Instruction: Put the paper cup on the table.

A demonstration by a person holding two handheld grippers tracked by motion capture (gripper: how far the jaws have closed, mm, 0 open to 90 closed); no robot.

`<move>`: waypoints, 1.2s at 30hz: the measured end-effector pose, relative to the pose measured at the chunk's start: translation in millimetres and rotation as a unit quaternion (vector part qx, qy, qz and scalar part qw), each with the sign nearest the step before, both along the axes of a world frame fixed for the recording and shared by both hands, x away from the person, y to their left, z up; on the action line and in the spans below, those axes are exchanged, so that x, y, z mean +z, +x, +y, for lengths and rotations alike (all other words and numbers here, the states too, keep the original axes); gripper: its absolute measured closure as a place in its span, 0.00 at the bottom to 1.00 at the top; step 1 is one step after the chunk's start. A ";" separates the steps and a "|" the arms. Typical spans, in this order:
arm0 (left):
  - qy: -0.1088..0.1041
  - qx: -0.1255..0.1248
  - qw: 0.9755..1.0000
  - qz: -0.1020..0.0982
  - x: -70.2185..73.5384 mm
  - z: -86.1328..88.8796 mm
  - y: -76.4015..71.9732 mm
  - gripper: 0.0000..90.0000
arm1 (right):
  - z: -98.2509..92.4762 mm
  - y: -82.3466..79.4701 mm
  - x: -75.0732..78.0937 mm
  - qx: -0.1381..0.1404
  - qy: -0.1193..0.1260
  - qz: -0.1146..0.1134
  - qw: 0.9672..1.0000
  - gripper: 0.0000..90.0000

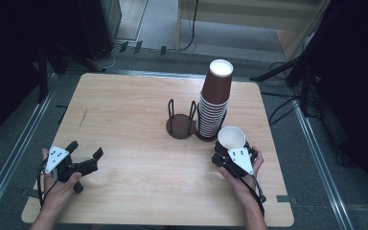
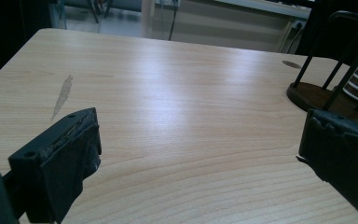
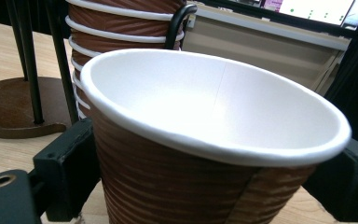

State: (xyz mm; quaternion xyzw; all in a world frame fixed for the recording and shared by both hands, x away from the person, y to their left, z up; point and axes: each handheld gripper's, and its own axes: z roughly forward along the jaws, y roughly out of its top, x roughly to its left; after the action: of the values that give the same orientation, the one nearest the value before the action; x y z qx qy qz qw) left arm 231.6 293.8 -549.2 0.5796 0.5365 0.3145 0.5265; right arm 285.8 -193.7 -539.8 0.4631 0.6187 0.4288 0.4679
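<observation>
A single paper cup [image 1: 231,137] sits clasped in the right gripper [image 1: 230,152] beside the cup stack [image 1: 214,100]. The left gripper [image 1: 84,155] rests spread and empty on the bench [image 1: 139,120]. Next, likely, the cup goes to the empty rack [image 1: 181,122], needing a steady carry.

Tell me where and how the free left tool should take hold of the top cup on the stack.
Grip the top cup on its ribbed brown wall just under the white rim, coming from the left side: it stands proud of the stack, so it is exposed there. The left tool is open.
</observation>
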 end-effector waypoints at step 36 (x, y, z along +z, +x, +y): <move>0.020 0.003 1.000 0.012 -1.6 0.2 -2.1 0.00 | -75.6 -42.6 40.3 -0.004 0.053 -0.003 0.999 0.00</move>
State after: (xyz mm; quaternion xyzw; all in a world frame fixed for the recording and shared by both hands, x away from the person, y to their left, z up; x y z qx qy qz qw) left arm 229.6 294.0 -550.8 0.5926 0.5380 0.3198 0.5071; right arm 243.2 -269.3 -499.5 0.4885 0.5922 0.4599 0.4462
